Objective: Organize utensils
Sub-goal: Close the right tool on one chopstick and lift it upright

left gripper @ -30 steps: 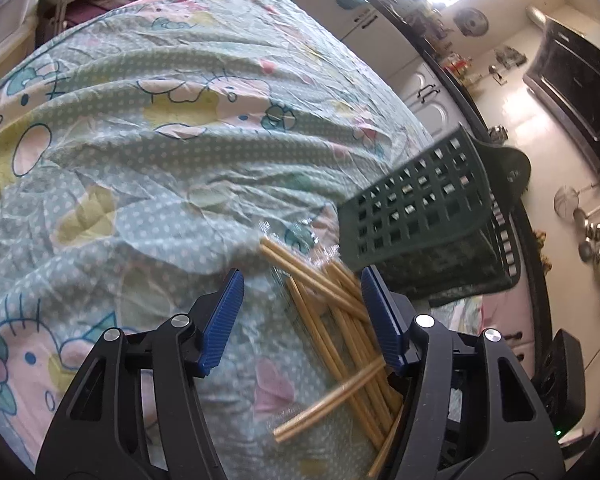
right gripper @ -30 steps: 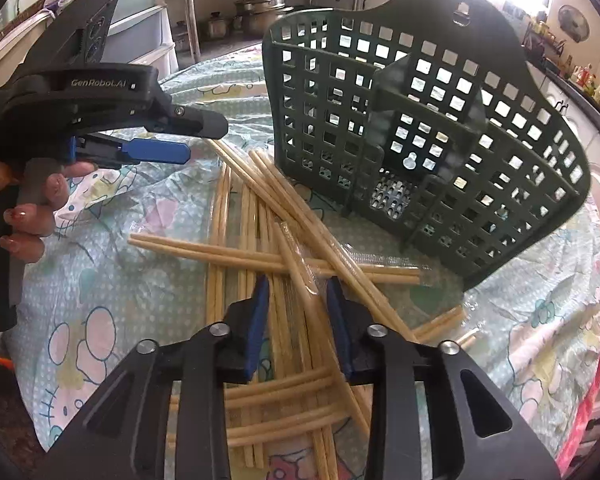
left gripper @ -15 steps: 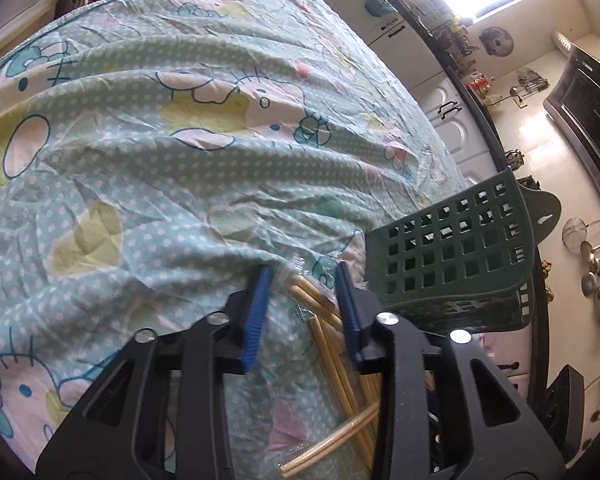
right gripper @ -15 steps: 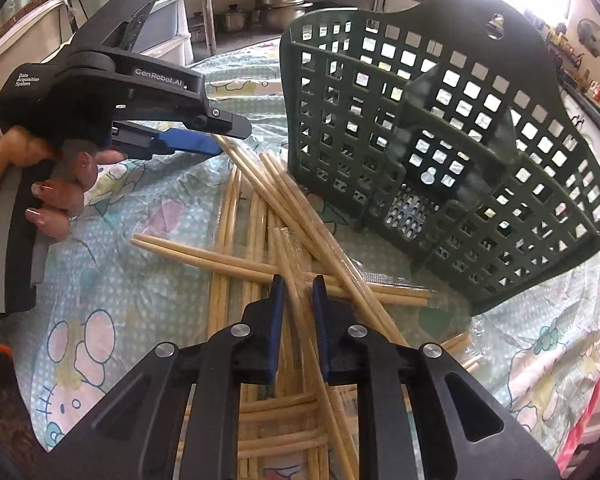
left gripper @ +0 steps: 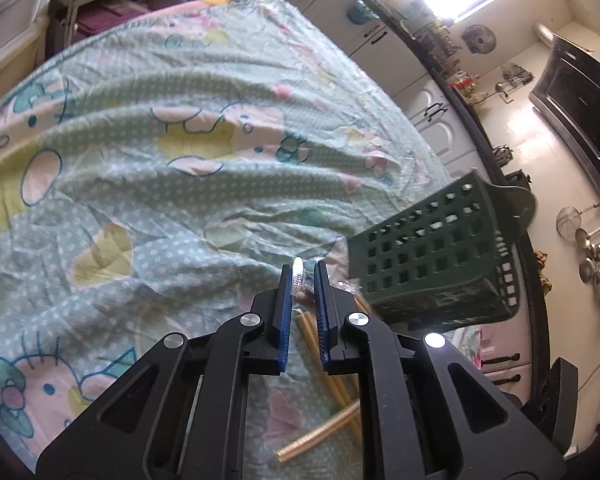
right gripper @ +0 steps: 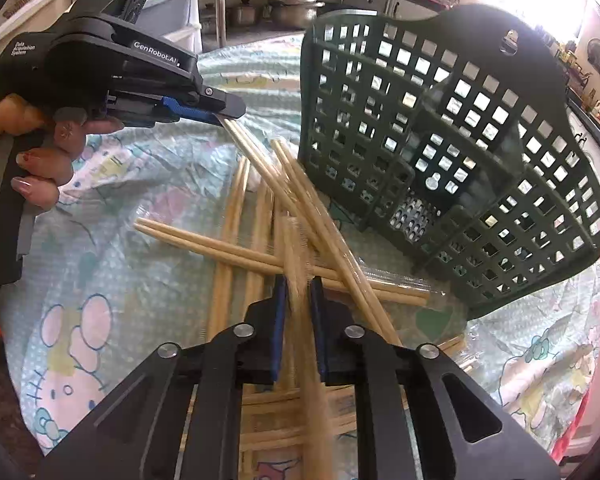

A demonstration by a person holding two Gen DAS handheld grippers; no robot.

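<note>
On the cartoon tablecloth (right gripper: 148, 280), both grippers, left (left gripper: 304, 280) and right (right gripper: 298, 292), pinch wrapped chopsticks (right gripper: 260, 160) beside the green basket (right gripper: 440, 152) ahead.

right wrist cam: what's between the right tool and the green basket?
In the right wrist view, loose wrapped chopsticks lie crisscrossed on the tablecloth between the right tool, shut on one pair, and the green basket.
</note>
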